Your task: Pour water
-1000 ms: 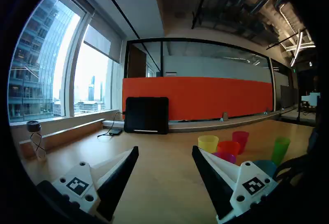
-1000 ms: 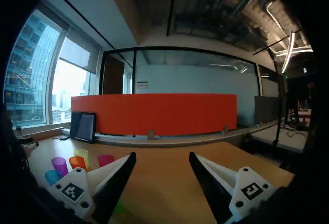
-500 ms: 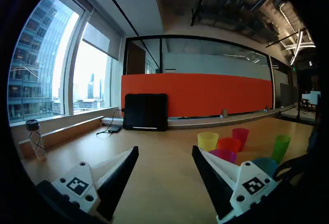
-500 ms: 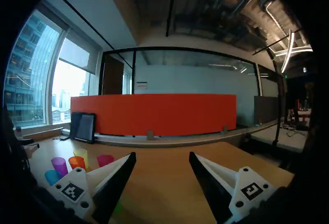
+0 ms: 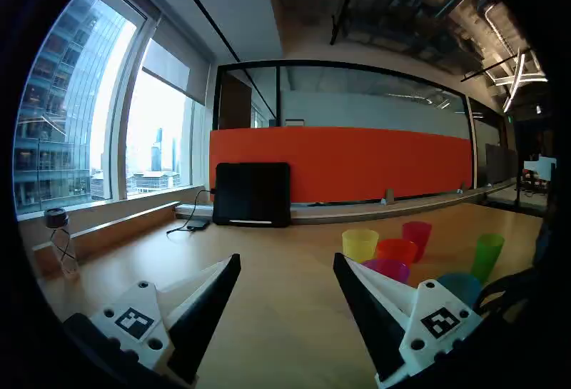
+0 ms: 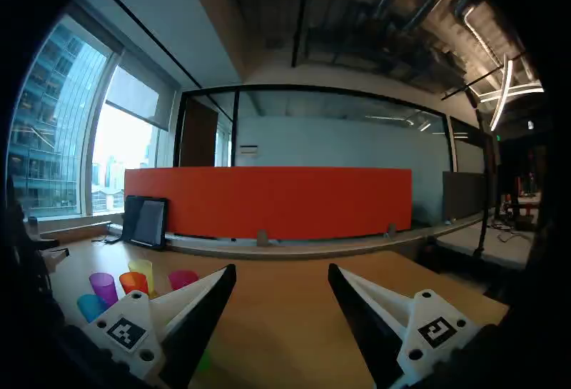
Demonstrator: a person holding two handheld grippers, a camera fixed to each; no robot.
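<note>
Wooden tabletop [image 5: 285,317] in a windowed office, with an orange partition [image 5: 342,164] behind. The left gripper [image 5: 285,260] and right gripper [image 6: 280,269] both gape wide, holding nothing. Coloured cups [image 5: 389,250] cluster just beyond the left gripper's right finger. The left gripper view includes a bottle [image 5: 61,239] on the sill.

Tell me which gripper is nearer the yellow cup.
Left. The left gripper has the yellow cup close ahead, slightly to its right. From the right gripper the cup looks smaller and farther off, to its left.
</note>
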